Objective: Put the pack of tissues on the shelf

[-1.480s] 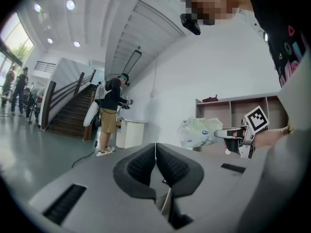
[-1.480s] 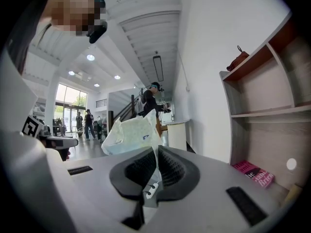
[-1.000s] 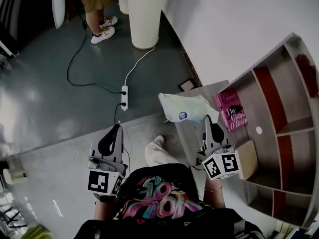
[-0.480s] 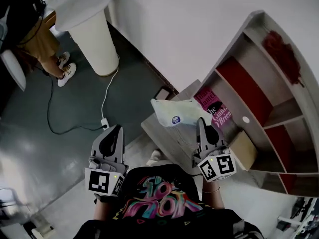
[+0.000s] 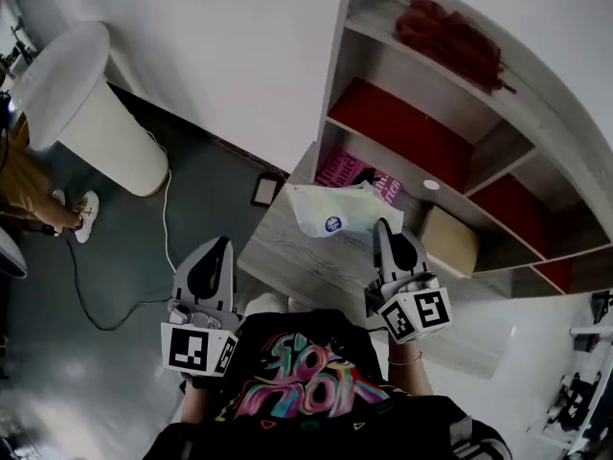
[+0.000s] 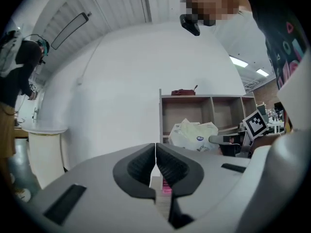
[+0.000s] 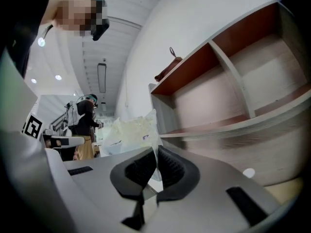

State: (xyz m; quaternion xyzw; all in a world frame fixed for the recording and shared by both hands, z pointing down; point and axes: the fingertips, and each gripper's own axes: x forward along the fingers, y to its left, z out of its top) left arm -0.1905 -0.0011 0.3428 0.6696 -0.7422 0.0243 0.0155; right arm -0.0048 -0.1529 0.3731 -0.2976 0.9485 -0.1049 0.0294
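The pack of tissues [image 5: 337, 211], a pale crinkled plastic pack with a blue sticker, hangs over the low wooden table [image 5: 283, 257] in front of the shelf [image 5: 421, 94]. My right gripper [image 5: 387, 230] is shut on the pack's near edge. In the right gripper view the plastic [image 7: 130, 132] is pinched between the closed jaws of the right gripper [image 7: 156, 155], with the shelf's compartments [image 7: 233, 91] just beyond. My left gripper [image 5: 213, 255] is low at the left, shut and holding nothing. In the left gripper view, past the left gripper [image 6: 155, 155], I see the pack [image 6: 194, 134] before the shelf [image 6: 204, 111].
A pink book [image 5: 335, 168] lies in the lowest shelf bay behind the pack. A red cloth [image 5: 448, 34] sits on the shelf top, and a tan box [image 5: 450, 241] on the table. A white pedestal [image 5: 91, 113], a floor cable [image 5: 165, 220] and a person's legs [image 5: 34, 195] are at left.
The view has swung from the floor toward the shelf, which now fills the upper right. The right gripper has kept hold of the pack, now nearer the shelf.
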